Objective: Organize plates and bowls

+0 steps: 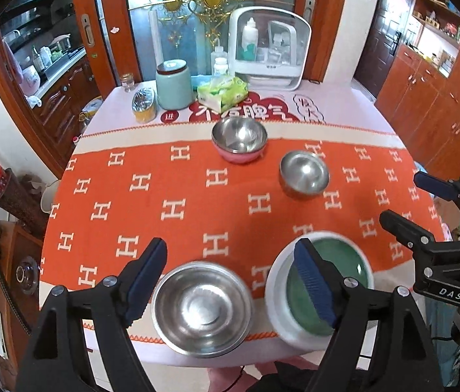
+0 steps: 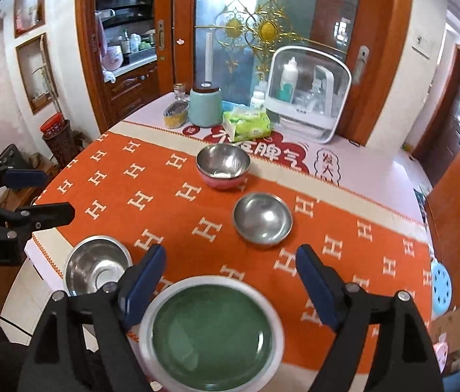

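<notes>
Both jaws spread, empty. Green plate [image 2: 212, 333], lower centre: likely ceramic, heavy, breakable; pinch its rim. Steel bowl [image 1: 202, 307]: light, slippery; take by lip.

Bright even daylight filling both views, fisheye bending edges with black corners darkening, near bowls blurring at six o'clock, steel glinting softly.

Left gripper [image 1: 231, 276] and right gripper [image 2: 231, 276] tilt downward, jaws spread, empty.
</notes>
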`<state>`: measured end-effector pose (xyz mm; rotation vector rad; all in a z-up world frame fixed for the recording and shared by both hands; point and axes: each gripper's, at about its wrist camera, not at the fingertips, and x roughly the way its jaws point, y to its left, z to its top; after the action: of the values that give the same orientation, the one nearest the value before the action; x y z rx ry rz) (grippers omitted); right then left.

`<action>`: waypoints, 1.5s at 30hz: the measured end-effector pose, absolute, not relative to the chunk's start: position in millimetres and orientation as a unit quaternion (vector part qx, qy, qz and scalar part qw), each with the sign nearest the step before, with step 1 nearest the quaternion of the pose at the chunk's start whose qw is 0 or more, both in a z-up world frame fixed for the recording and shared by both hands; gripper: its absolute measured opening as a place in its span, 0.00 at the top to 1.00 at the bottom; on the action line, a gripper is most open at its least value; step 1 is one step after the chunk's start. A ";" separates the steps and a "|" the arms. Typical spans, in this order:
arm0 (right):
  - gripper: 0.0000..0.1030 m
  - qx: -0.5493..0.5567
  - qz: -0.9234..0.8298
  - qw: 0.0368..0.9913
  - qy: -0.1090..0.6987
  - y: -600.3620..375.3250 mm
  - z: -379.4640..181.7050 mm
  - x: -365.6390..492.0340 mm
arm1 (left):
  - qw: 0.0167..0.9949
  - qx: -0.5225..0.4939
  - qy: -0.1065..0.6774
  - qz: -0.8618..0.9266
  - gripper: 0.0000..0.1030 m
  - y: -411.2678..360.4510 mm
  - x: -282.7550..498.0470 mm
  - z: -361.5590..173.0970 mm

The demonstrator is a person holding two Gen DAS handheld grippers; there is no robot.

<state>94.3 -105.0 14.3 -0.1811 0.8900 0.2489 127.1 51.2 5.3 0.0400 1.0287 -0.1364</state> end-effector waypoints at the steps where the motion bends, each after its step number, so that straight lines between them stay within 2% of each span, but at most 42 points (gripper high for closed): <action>1: 0.14 -0.088 0.126 0.891 0.428 -107.9 17.7 98.0 | 0.870 0.017 0.490 -0.062 0.23 48.0 131.4 9.1; 4: 0.07 -0.092 0.136 0.891 0.423 -118.7 28.9 115.9 | 0.873 0.017 0.486 -0.046 0.23 40.9 143.0 17.5; 13: 0.06 -0.110 0.158 0.892 0.410 -137.3 44.7 173.9 | 0.873 -0.004 0.487 0.007 0.22 33.1 191.6 25.9; 22: 0.06 -0.084 0.173 0.889 0.415 -145.9 29.1 242.9 | 0.860 -0.059 0.505 0.034 0.22 44.9 253.2 7.2; 35: 0.06 -0.016 0.198 0.856 0.477 -136.5 -51.7 340.2 | 0.824 -0.111 0.553 0.053 0.22 64.6 345.5 -66.2; 45: 0.06 0.037 0.214 0.815 0.538 -127.3 -126.5 378.8 | 0.805 -0.137 0.576 0.029 0.22 66.3 390.7 -136.2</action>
<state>378.8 -127.3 -126.5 0.0782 1.1467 0.4561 390.7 66.3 -136.2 -0.2932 1.2330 0.0622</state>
